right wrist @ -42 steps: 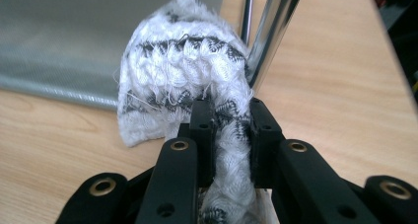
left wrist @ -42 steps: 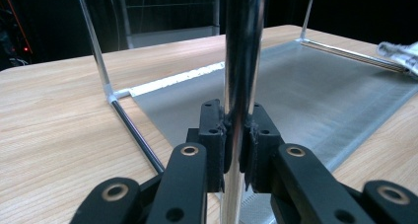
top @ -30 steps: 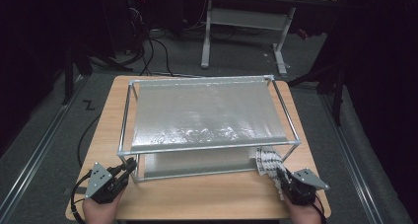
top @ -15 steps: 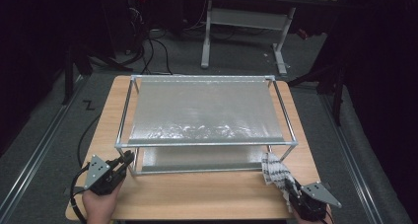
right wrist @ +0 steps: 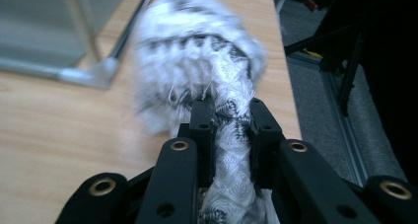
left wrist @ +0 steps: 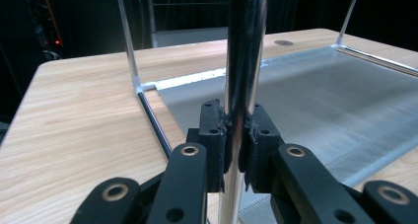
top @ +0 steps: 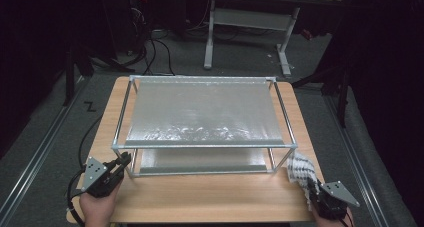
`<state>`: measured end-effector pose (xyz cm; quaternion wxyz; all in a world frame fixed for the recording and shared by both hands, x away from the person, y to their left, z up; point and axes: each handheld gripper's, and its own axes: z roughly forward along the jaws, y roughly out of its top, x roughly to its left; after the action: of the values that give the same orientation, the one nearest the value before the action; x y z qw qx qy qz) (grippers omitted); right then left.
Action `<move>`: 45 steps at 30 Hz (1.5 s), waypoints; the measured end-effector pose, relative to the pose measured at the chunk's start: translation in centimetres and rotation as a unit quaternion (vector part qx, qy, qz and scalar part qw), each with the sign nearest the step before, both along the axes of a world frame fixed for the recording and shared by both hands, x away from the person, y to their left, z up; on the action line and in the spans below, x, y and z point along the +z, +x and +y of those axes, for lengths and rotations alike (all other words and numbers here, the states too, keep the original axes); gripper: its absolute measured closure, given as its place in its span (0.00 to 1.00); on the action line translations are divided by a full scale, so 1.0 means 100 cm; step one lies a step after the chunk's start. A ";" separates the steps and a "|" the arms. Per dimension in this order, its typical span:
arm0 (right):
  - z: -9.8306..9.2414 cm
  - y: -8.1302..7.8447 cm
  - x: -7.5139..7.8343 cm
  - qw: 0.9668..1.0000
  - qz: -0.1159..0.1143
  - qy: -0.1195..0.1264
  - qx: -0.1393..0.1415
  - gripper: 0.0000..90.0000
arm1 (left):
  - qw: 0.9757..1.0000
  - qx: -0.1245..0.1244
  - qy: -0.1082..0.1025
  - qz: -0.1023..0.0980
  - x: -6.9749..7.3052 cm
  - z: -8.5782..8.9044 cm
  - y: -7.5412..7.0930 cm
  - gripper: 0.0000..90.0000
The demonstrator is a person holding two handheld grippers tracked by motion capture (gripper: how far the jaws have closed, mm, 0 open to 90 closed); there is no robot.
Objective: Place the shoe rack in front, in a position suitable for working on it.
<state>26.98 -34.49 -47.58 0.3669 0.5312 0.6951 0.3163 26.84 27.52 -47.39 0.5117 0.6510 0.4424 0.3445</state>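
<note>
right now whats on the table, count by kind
metal rack: 1
black-and-white cloth: 1
tongs: 2, left tongs clamped on the rack's corner post, right tongs gripping the cloth
total: 4

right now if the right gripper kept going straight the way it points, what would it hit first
The right gripper, shut on the black-and-white cloth, points toward the metal rack. Its near right corner post looks first in line, slightly left of the jaws, though depth is hard to judge.
</note>
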 end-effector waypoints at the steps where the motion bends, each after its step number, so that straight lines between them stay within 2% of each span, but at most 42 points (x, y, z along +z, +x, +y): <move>1: -0.001 0.002 0.000 1.000 -0.001 -0.001 -0.003 0.86 | 1.000 0.003 0.000 0.000 0.000 0.002 -0.003 0.89; 4: -0.002 0.008 0.004 1.000 -0.011 0.017 0.000 0.86 | 1.000 0.005 0.001 0.000 0.000 0.007 -0.010 0.89; 7: 0.006 0.012 0.007 1.000 -0.018 0.013 0.014 0.86 | 1.000 0.005 0.002 0.000 0.000 0.009 -0.014 0.89; 12: 0.027 0.016 0.023 0.998 -0.053 0.011 0.042 0.85 | 1.000 -0.001 0.007 -0.001 -0.001 0.009 -0.019 0.89; 15: 0.036 0.017 0.033 0.996 -0.073 0.012 0.055 0.85 | 1.000 -0.004 0.006 -0.001 -0.001 0.010 -0.021 0.89; 21: 0.049 0.010 0.063 0.988 -0.135 0.016 0.072 0.85 | 1.000 -0.004 0.006 -0.001 -0.001 0.010 -0.021 0.89; 25: 0.056 0.005 0.070 0.985 -0.147 0.013 0.087 0.85 | 1.000 -0.003 0.007 0.000 0.000 0.009 -0.021 0.89; 28: 0.060 0.004 0.070 0.985 -0.143 0.014 0.098 0.85 | 1.000 -0.004 0.007 0.001 0.000 0.009 -0.021 0.89; 33: 0.063 0.003 0.062 0.986 -0.125 0.014 0.107 0.85 | 1.000 -0.005 0.005 0.000 0.000 0.010 -0.019 0.89; 40: 0.065 0.010 0.039 0.990 -0.079 0.018 0.118 0.85 | 1.000 -0.004 -0.001 0.001 -0.001 0.011 -0.015 0.89; 45: 0.065 0.020 0.017 0.992 -0.031 0.011 0.126 0.86 | 1.000 -0.004 0.000 0.001 -0.001 0.010 -0.015 0.89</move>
<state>28.97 -27.98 -45.84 0.3397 0.4335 0.7413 0.3837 25.36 28.56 -47.46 0.5127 0.6530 0.4404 0.3418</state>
